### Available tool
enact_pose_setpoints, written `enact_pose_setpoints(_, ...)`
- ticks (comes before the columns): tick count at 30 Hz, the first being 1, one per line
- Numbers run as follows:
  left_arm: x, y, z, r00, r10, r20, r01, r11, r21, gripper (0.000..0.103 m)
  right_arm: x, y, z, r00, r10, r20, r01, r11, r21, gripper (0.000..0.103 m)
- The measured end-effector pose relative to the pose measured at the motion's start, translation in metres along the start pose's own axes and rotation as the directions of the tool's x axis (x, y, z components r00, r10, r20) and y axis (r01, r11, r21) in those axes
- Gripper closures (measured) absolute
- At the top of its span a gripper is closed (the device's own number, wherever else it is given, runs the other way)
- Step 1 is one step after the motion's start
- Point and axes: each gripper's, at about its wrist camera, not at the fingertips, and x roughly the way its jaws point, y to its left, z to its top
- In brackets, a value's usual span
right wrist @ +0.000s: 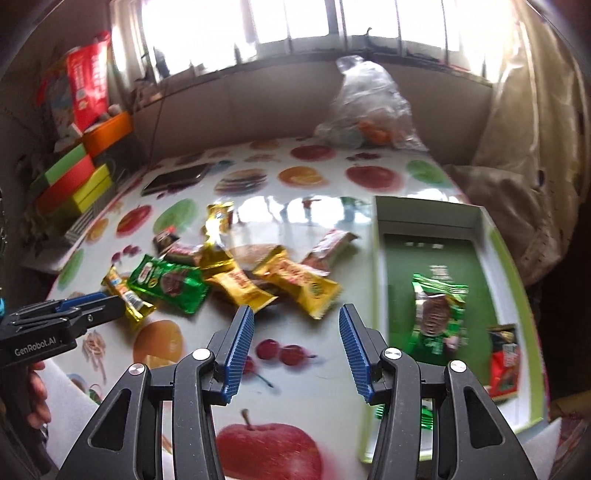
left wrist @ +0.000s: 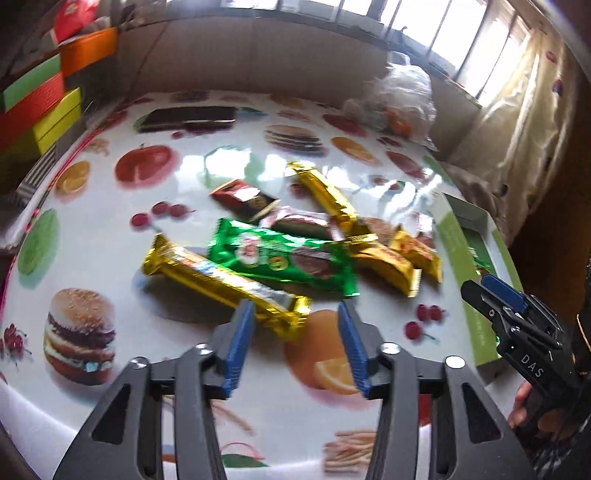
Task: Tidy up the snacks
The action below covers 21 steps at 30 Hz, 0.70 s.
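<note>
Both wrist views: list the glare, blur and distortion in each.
Left wrist view: window glare streaks the glossy table; the snack pile, such as the green pack, is motion-blurred; fisheye bends the table edge. Right wrist view: the windows are blown out, glare lies behind the pile, and the box contents are smeared.

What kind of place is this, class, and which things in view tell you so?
Probably a home room: a table with a fruit-and-burger print cloth stands by a window and curtain, with stacked coloured boxes beside it and snacks piled on it.
</note>
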Motion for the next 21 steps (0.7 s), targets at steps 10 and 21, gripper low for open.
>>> enact_pose_setpoints(10, 0.015, 0.041, 0.004, 0.999, 0.004, -0.044, -0.009, 0.991, -0.133, 0.051, 0.031, 0.021, 0.009, 0.997, 0.058, -0.059, -0.062, 0.997, -0.056, 0.055)
enact_pose_setpoints(21, 0.037, 0.046, 0.018, 0.997, 0.017, -0.075, -0.032, 0.98, -0.194, 0.047, 0.064, 0.031, 0.015, 0.99, 0.064, -0.123, -0.077, 0.992, -0.102, 0.055)
